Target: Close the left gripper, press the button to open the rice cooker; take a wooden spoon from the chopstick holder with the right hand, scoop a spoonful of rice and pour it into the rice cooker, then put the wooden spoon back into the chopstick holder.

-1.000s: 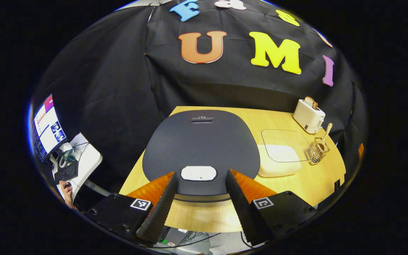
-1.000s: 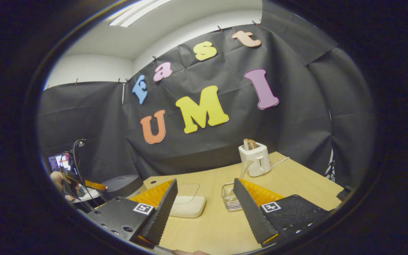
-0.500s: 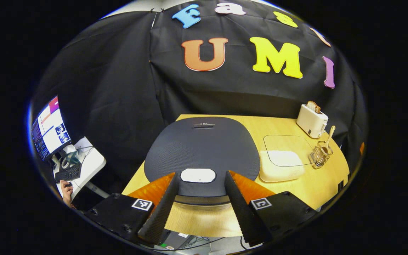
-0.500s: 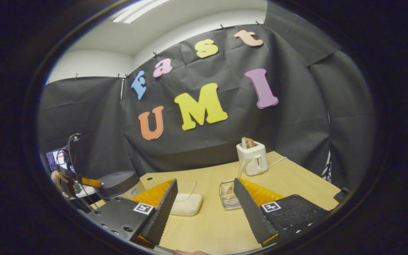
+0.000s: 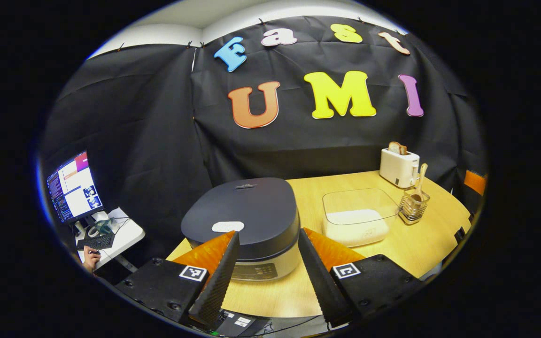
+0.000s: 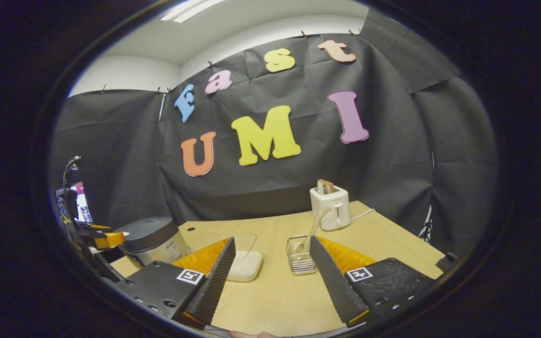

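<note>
The rice cooker (image 5: 247,216) stands on the table with its dark lid down and a pale button (image 5: 227,226) on the lid's front. My left gripper (image 5: 266,263) is open just in front of the cooker, touching nothing. A wire chopstick holder (image 5: 413,207) at the right holds the wooden spoon (image 5: 421,177) upright. Between them stands a clear container of rice (image 5: 355,223). In the right gripper view, my right gripper (image 6: 270,277) is open and empty, short of the chopstick holder (image 6: 298,256) and spoon (image 6: 314,226). The rice cooker (image 6: 150,239) is at the far left there.
A white toaster (image 5: 397,168) with bread in it stands at the back right of the wooden table (image 5: 392,253). Left of the table are a monitor (image 5: 73,188), a small side table with a keyboard (image 5: 99,241), and a person's hand (image 5: 89,258).
My left gripper has drawn back and dropped from above the cooker's lid to its front, staying open. The right gripper has barely shifted.
</note>
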Available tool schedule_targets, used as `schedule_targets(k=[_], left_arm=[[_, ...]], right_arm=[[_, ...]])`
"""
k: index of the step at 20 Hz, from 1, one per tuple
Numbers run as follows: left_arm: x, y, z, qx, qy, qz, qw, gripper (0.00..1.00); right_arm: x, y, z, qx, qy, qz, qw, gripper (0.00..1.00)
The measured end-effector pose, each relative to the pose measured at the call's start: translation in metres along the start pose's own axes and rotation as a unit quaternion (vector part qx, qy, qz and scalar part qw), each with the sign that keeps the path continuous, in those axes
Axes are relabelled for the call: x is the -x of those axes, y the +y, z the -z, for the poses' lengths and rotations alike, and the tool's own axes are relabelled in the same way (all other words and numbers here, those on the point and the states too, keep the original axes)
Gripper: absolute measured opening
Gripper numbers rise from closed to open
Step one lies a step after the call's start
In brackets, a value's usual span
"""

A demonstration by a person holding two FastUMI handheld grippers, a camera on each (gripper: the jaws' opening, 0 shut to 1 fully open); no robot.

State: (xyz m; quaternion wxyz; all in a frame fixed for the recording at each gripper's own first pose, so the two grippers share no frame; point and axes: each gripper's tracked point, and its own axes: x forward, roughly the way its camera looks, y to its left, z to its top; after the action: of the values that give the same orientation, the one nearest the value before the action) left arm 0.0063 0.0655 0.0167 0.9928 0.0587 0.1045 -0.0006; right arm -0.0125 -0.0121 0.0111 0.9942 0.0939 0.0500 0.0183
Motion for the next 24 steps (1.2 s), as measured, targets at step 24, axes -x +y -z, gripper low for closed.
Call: schedule_targets(k=[24], left_arm=[[0.019,-0.173,0.008,0.054,-0.096,0.054,0.992,0.87]], right_arm=[[-0.004,-0.014,0.033,0.137,-0.013,0.01,0.99,0.94]])
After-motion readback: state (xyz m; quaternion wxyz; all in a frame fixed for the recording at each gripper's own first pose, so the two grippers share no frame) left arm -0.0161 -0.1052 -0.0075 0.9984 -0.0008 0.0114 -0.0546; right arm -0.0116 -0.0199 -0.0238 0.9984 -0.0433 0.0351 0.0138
